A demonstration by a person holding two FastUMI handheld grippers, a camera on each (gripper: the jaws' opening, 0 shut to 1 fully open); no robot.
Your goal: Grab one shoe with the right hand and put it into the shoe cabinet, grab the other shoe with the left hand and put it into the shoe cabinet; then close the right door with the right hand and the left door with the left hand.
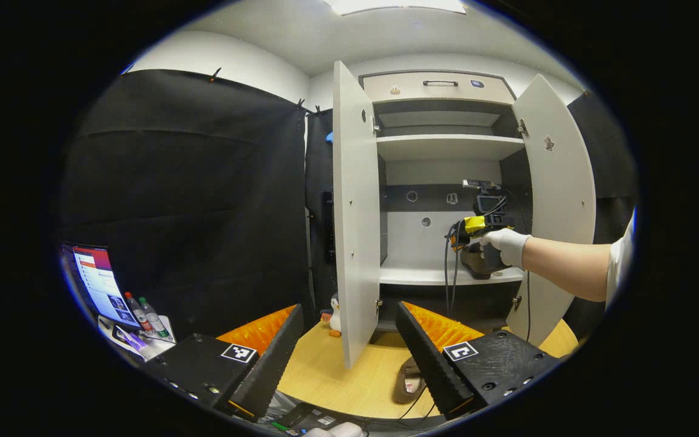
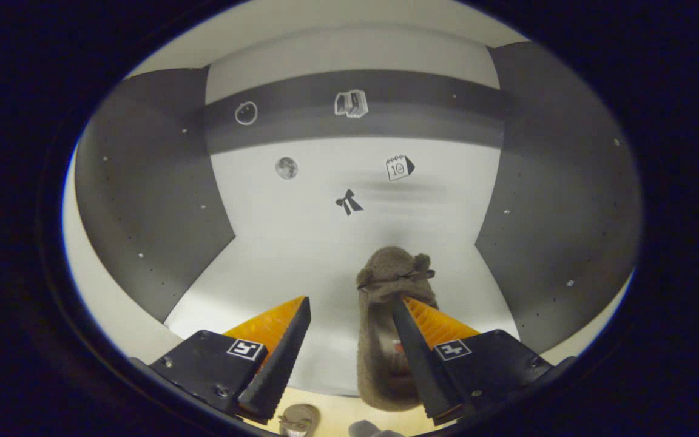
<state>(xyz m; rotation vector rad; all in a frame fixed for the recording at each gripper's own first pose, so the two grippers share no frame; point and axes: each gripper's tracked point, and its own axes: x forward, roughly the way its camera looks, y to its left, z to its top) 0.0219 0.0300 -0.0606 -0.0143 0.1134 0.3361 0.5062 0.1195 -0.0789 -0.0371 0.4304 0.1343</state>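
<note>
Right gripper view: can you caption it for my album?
Open right gripper over a furry shoe on the cabinet shelf.

One brown fuzzy shoe (image 2: 380,340) lies on the open shoe cabinet's (image 1: 446,276) shelf; the other shoe (image 1: 409,381) lies on the floor

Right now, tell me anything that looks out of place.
One shoe lies on the wooden floor before the open cabinet, not yet shelved. The other shoe sits on the shelf, heel overhanging its front edge.
</note>
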